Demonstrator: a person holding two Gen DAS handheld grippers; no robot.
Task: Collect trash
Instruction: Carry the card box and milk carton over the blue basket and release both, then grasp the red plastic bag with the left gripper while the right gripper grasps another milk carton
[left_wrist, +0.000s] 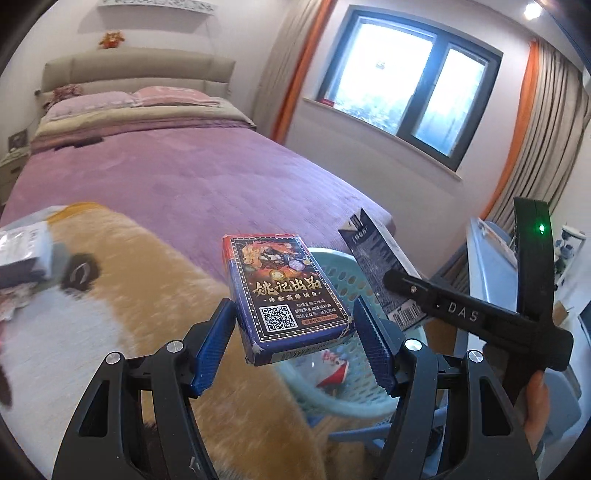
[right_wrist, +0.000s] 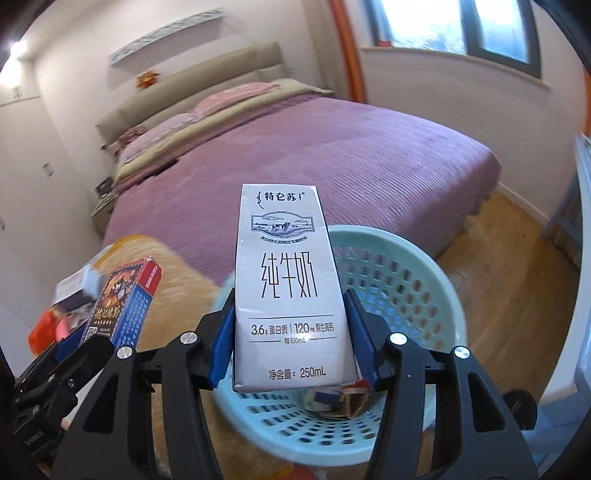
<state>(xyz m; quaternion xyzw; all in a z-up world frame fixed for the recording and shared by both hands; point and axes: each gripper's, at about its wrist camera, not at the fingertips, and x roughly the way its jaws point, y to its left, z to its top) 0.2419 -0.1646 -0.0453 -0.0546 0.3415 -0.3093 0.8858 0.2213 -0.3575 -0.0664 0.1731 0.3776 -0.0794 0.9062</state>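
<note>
My left gripper (left_wrist: 293, 332) is shut on a dark playing-card box (left_wrist: 284, 291) and holds it in the air just left of a light-blue mesh basket (left_wrist: 343, 406). My right gripper (right_wrist: 291, 332) is shut on a white 250 mL milk carton (right_wrist: 284, 291) and holds it upright above the basket (right_wrist: 413, 288). The carton and the right gripper also show in the left wrist view (left_wrist: 380, 266). The card box also shows in the right wrist view (right_wrist: 122, 302). Some scraps (right_wrist: 343, 398) lie in the basket's bottom.
A bed with a purple cover (left_wrist: 184, 166) fills the middle. An orange-and-white plush blanket (left_wrist: 129, 295) lies at its foot, with more packaging (left_wrist: 22, 254) on its left. Wooden floor (right_wrist: 509, 280) lies right of the basket. A window (left_wrist: 406, 85) is beyond.
</note>
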